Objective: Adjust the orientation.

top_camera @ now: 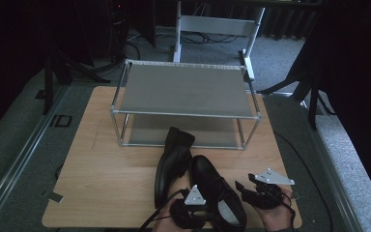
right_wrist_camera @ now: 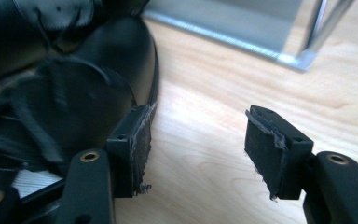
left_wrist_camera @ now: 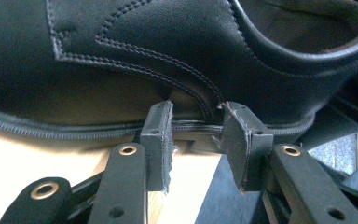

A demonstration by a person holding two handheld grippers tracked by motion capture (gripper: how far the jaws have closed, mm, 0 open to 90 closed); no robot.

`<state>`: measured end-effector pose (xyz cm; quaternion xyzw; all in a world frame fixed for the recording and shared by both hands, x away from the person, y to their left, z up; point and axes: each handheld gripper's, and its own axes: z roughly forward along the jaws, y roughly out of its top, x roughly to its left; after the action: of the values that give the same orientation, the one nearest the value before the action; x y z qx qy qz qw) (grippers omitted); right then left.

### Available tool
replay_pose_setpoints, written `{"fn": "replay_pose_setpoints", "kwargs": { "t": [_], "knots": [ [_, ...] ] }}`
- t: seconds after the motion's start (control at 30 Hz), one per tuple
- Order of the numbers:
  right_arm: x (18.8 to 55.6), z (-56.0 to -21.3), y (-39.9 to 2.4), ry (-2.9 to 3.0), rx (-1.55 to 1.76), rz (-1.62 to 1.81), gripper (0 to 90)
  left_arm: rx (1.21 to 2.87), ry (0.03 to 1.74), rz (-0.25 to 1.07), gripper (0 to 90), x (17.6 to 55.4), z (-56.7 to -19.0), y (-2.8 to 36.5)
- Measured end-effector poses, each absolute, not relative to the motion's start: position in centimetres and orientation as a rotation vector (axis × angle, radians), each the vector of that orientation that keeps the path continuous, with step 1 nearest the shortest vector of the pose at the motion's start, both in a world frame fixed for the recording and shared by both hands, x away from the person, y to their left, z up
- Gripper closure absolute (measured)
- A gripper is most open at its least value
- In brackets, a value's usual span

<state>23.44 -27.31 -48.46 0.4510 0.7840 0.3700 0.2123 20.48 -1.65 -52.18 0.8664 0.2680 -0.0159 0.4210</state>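
Two black leather shoes lie on the wooden table (top_camera: 101, 169). One shoe (top_camera: 171, 162) lies on its side, its heel end towards the rack. The nearer shoe (top_camera: 217, 191) stands upright with its laces up. My left gripper (top_camera: 193, 210) is at this shoe's left side. In the left gripper view its jaws (left_wrist_camera: 196, 135) stand apart, tips against the stitched sole edge of the shoe (left_wrist_camera: 144, 46), with nothing between the pads. My right gripper (top_camera: 246, 191) hangs just right of the same shoe. Its jaws (right_wrist_camera: 198, 140) are wide open over bare wood, the shoe's toe (right_wrist_camera: 116, 60) beside the left jaw.
A two-tier metal shoe rack (top_camera: 183, 113) stands at the back of the table, both grey shelves bare; its front corner post (right_wrist_camera: 303, 60) is ahead of my right gripper. Bare wood lies to the left of the shoes. The table's front edge is close under both hands.
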Motion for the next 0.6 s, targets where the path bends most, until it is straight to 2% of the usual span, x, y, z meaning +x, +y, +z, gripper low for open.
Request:
{"fn": "replay_pose_setpoints", "kwargs": {
  "t": [0.3,0.47,0.6],
  "knots": [
    [21.0,-46.2,-28.5,2.224,1.187,1.139,39.9,2.173,0.679,-0.071,65.7,20.9,-52.7,-1.6],
    [20.1,-46.9,-27.1,2.327,1.141,1.103,39.4,2.169,0.671,-0.071,65.7,21.1,-52.8,-2.2],
    [21.5,-47.7,-26.2,2.351,1.132,1.01,48.1,2.169,0.672,-0.081,65.7,21.3,-53.0,-2.7]
  ]
}}
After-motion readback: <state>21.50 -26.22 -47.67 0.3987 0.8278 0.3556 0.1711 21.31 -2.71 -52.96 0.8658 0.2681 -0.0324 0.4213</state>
